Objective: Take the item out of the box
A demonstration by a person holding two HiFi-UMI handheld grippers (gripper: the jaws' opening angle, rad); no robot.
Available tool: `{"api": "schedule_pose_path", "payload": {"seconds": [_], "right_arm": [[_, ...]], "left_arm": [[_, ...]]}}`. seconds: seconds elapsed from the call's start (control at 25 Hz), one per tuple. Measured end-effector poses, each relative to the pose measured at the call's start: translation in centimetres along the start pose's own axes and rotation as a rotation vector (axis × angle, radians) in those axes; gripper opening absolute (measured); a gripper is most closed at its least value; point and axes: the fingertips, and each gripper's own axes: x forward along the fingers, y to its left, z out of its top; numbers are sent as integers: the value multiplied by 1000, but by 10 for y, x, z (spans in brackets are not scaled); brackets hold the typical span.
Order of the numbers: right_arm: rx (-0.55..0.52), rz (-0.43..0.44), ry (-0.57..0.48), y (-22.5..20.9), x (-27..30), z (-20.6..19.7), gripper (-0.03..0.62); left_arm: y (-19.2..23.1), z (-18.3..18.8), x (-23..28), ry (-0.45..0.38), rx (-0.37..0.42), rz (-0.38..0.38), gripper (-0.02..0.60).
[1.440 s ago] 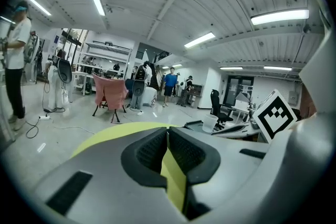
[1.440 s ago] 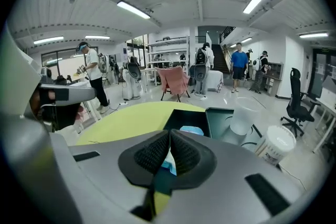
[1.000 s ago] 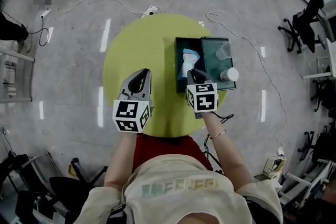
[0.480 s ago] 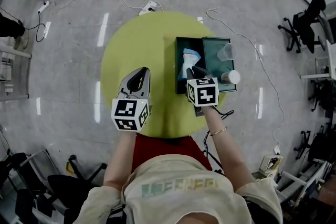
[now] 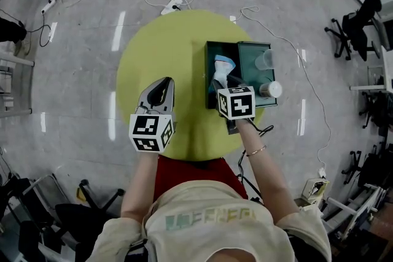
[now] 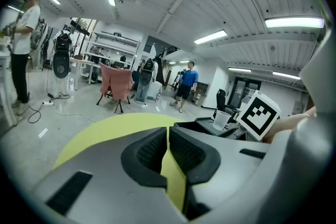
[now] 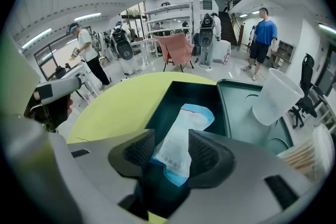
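Observation:
A dark teal open box (image 5: 210, 52) (image 7: 171, 96) stands on the round yellow-green table (image 5: 166, 52). Inside it lies a white pouch with blue edges (image 5: 221, 66) (image 7: 182, 131). My right gripper (image 5: 228, 80) (image 7: 172, 150) points steeply down into the box. Its jaws have just been opening and now stand apart on either side of the pouch's near end, the pads not pressing on it. My left gripper (image 5: 161, 88) (image 6: 168, 131) hovers over bare table to the left of the box, shut and empty.
The box's lid (image 5: 248, 67) (image 7: 242, 119) lies right of the box with a clear plastic cup (image 5: 263, 59) (image 7: 276, 97) on it and a second cup (image 5: 269, 89) at its near edge. Cables, office chairs and people are on the floor around the table.
My right gripper has edged forward over the near end of the box toward the pouch. The left gripper has hardly shifted.

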Motion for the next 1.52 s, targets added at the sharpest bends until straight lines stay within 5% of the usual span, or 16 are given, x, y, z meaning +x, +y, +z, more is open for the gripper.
{"api": "schedule_pose_path", "payload": {"seconds": [0.24, 1.52], "right_arm": [[-1, -7, 64, -2, 8, -4, 249], [11, -150, 143, -14, 43, -12, 249]], "left_arm": [[4, -2, 1, 5, -13, 6, 32], [27, -14, 3, 34, -43, 27, 32]]}}
